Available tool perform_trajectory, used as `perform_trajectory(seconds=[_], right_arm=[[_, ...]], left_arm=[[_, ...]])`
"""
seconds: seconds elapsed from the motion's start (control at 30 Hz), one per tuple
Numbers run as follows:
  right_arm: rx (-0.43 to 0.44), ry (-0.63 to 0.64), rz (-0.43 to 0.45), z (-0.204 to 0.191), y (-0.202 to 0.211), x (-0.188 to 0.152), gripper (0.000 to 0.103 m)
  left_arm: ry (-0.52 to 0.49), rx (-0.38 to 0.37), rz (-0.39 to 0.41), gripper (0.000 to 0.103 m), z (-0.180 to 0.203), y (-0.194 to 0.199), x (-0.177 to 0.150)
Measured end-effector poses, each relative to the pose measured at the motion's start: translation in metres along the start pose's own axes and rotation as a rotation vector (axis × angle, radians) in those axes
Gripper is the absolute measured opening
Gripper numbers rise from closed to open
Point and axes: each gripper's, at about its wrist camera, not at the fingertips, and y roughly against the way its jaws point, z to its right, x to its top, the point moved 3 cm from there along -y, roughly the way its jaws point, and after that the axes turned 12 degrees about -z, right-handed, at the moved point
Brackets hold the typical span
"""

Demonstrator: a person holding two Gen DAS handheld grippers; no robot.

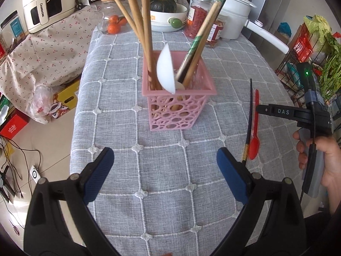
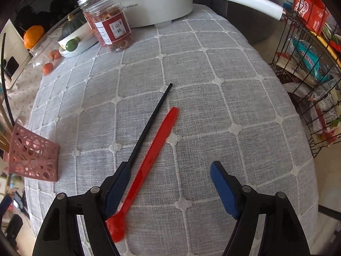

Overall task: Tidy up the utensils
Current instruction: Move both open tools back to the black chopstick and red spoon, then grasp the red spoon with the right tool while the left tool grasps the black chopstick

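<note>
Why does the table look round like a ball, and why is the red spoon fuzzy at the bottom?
Right wrist view: the fisheye lens bends the flat tablecloth into a dome, and the red spoon smears at its bowl, close to the lens. Left wrist view: the same bending curves the cloth's grid lines and darkens the corners; the pink basket stays sharp.

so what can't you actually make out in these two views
- Black chopstick: right wrist view, its near end hidden behind the right gripper's left finger.
- Pink basket: left wrist view, contents below the rim only glimpsed through wall holes.
- Wooden chopsticks: left wrist view, tops cut off by the upper edge.
</note>
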Motion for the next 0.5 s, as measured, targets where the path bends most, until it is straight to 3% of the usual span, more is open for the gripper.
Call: perform_trajectory(seconds=[0.23,0.3,0.33,0.37,0.4,0.5], right_arm=[[-0.109,0.059,0.000,-0.019,-0.011,0.001,0.055],[-0.106,0.083,-0.001,-0.023,-0.010,0.001,0.040],[-0.103,0.100,-0.013,-0.025,-0.009,0.001,0.024],[-0.120,0.113,-0.022,-0.025,-0.008,0.001,0.015],[-0.121,0.126,-0.029,-0.024,-0.008,0.000,0.011],[-0.068,0.127,-0.060,-0.010,-0.006,-0.004,0.009]], left_arm=[[-0.033,-0.017,-0.003,0.097,0.013,0.001,-0.003],[-0.055,-0.019,-0.004,0.097,0.020,0.002,-0.005],[-0.069,-0.016,-0.004,0.097,0.024,0.002,-0.006],[-0.086,-0.011,-0.004,0.097,0.029,0.002,-0.007],[-0.106,-0.005,-0.004,0.097,0.035,0.001,-0.008],[-0.162,-0.002,-0.013,0.097,0.051,-0.001,-0.010]])
